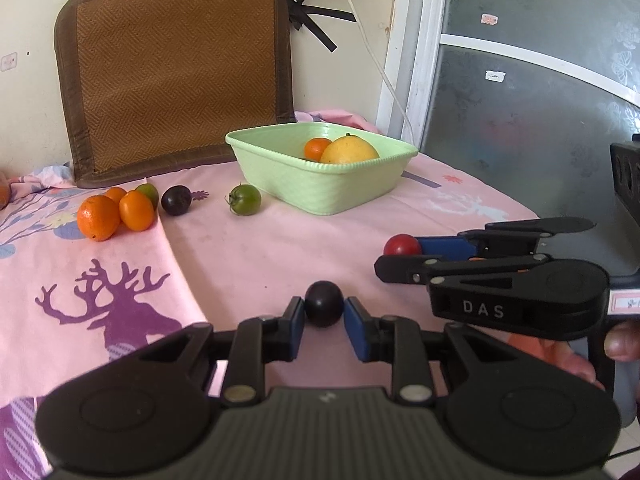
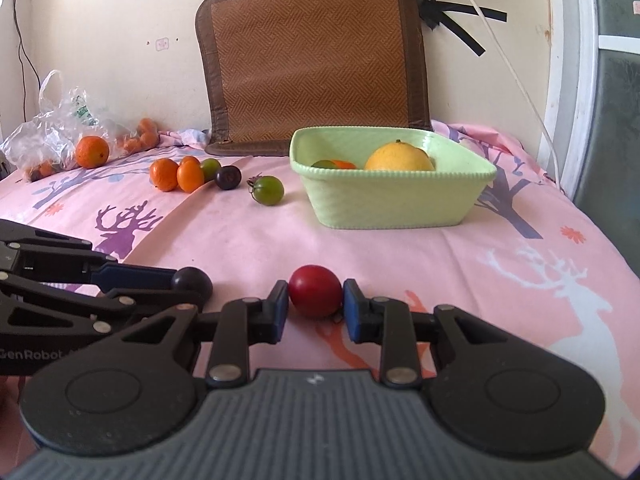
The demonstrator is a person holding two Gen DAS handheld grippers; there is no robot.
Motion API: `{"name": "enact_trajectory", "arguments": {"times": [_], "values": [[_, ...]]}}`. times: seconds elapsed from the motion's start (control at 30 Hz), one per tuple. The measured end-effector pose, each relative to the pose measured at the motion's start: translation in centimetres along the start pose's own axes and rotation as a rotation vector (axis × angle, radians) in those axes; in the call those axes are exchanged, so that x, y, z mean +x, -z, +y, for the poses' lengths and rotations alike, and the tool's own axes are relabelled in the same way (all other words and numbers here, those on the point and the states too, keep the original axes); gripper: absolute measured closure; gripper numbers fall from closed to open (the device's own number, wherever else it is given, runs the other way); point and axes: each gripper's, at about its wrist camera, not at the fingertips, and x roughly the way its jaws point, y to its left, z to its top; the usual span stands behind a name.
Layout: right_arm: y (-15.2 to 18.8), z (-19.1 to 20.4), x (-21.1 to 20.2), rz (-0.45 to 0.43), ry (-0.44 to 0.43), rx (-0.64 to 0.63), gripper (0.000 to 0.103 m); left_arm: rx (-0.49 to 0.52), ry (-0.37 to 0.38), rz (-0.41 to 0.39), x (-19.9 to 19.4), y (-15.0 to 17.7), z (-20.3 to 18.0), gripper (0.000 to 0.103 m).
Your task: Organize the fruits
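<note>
My left gripper (image 1: 324,314) is shut on a dark purple plum (image 1: 324,303), which also shows in the right wrist view (image 2: 193,280). My right gripper (image 2: 315,306) is shut on a red tomato (image 2: 315,291), seen from the side in the left wrist view (image 1: 401,245). Both are low over the pink cloth, side by side. The green basket (image 1: 320,192) (image 2: 384,204) stands ahead and holds a yellow citrus (image 1: 349,150) (image 2: 400,157) and a small orange (image 1: 317,149).
On the cloth left of the basket lie a green tomato (image 2: 268,190), another dark plum (image 2: 228,177), a lime (image 2: 210,169) and three oranges (image 2: 176,174). A plastic bag (image 2: 52,132) with fruit sits far left. A woven cushion (image 2: 316,56) leans on the wall.
</note>
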Motion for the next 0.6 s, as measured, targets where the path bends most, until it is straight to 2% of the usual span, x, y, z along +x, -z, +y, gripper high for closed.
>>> {"name": "enact_trajectory", "arguments": {"times": [0.13, 0.27, 0.47, 0.6], "values": [[0.01, -0.01, 0.08, 0.004, 0.003, -0.002, 0.070, -0.003, 0.010, -0.001, -0.08, 0.03, 0.09, 0.077], [0.01, -0.02, 0.11, 0.005, 0.006, -0.002, 0.070, -0.002, 0.014, -0.009, -0.27, 0.05, 0.11, 0.064], [0.02, -0.04, 0.13, 0.005, 0.007, -0.004, 0.070, -0.007, 0.015, -0.008, -0.31, 0.04, 0.12, 0.064], [0.03, -0.04, 0.13, 0.005, 0.007, -0.004, 0.070, -0.004, 0.010, -0.007, -0.27, -0.01, 0.01, 0.060]]}}
